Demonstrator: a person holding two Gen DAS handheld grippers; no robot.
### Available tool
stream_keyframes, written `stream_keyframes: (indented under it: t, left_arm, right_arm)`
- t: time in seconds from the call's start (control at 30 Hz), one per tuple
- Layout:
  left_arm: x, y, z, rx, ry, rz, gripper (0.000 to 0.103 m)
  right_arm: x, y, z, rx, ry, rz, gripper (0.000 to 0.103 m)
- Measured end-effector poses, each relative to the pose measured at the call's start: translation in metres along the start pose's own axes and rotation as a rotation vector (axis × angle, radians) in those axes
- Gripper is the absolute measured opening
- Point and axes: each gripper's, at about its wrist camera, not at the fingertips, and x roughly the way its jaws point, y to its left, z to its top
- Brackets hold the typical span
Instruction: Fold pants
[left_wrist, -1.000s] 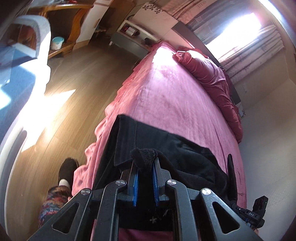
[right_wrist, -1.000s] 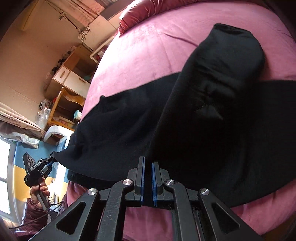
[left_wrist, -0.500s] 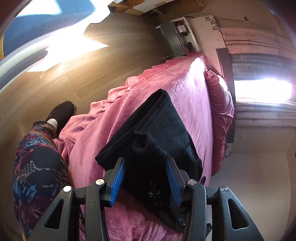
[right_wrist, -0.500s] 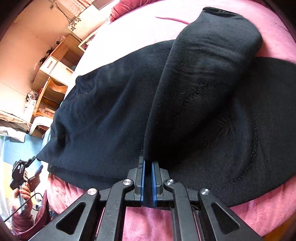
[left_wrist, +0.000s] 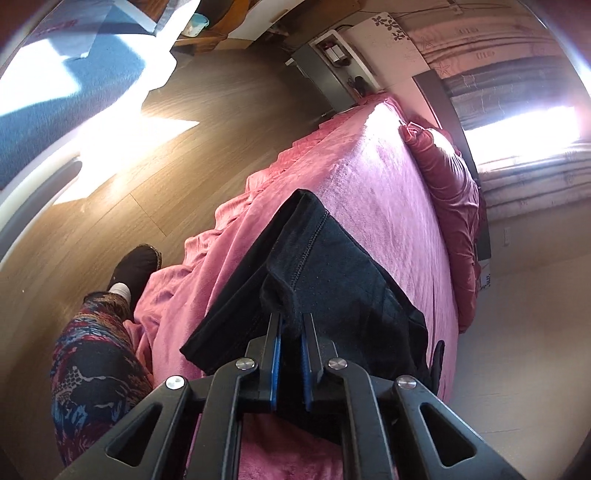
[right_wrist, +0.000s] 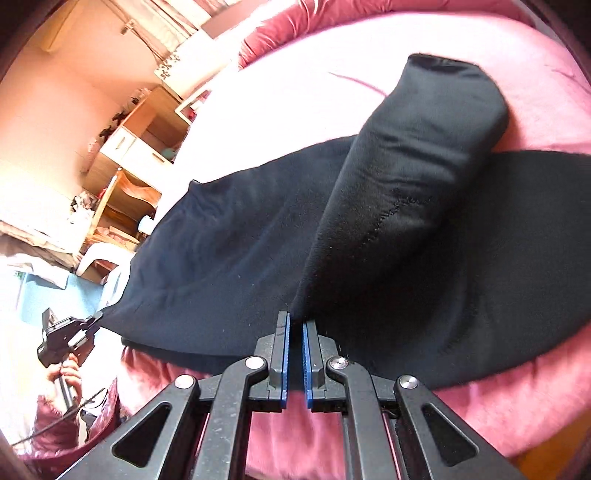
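The black fleece pants (right_wrist: 369, 236) lie across the pink velvety bedspread (right_wrist: 295, 96), just ahead of both grippers; the left black two-finger gripper with blue pads (left_wrist: 291, 325) is clenched on a bunched fold of the pants' cloth at their near edge; the right black two-finger gripper with blue pads (right_wrist: 295, 325) pinches the near end of a raised fold that runs away from it, its jaws nearly together; left of the left gripper stands a patterned trouser leg (left_wrist: 92, 373) on the wooden floor (left_wrist: 155, 147).

Both wrist views look closely across the bed (left_wrist: 388, 206), sharing pants (right_wrist: 258, 240).
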Motion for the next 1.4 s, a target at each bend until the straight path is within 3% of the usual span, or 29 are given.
stream_keyframes:
  t: [0.27, 0.43, 0.57, 0.63, 0.7, 0.77, 0.9, 1.0, 1.13, 1.27, 1.4]
  left_arm:
    - [0.02, 0.013, -0.011, 0.059, 0.054, 0.155, 0.008]
    - [0.015, 0.012, -0.014, 0.102, 0.056, 0.175, 0.008]
    - [0.027, 0.007, -0.02, 0.165, 0.091, 0.288, 0.013]
    - [0.028, 0.006, -0.02, 0.17, 0.083, 0.348, 0.032]
    - [0.019, 0.003, -0.017, 0.176, 0.051, 0.366, 0.033]
    - [0.006, -0.003, -0.013, 0.186, -0.001, 0.385, 0.033]
    - [-0.02, -0.028, -0.006, 0.238, -0.15, 0.385, 0.034]
    - [-0.019, -0.054, -0.009, 0.287, -0.182, 0.322, 0.034]
    - [0.009, -0.093, -0.028, 0.423, -0.097, 0.233, 0.035]
    - [0.046, -0.121, -0.058, 0.518, 0.031, 0.168, 0.035]
    - [0.071, -0.139, -0.084, 0.585, 0.122, 0.142, 0.035]
  right_arm:
    - [0.028, -0.004, -0.024, -0.002, 0.101, -0.071, 0.006]
    - [0.032, -0.004, -0.026, -0.027, 0.121, -0.088, 0.005]
    - [0.047, -0.013, -0.028, -0.019, 0.184, -0.116, 0.007]
    - [0.042, -0.012, -0.022, -0.022, 0.177, -0.084, 0.015]
    - [0.029, -0.016, -0.018, -0.038, 0.196, -0.057, 0.043]
    - [0.009, -0.02, -0.009, -0.063, 0.172, -0.085, 0.047]
    - [-0.035, -0.037, 0.039, -0.031, 0.021, -0.191, 0.047]
    - [-0.043, -0.048, 0.089, 0.025, -0.089, -0.243, 0.047]
    - [0.001, -0.039, 0.156, 0.045, -0.134, -0.327, 0.047]
    - [0.054, -0.045, 0.217, 0.053, -0.096, -0.426, 0.047]
    - [0.103, -0.062, 0.246, 0.065, -0.002, -0.557, 0.046]
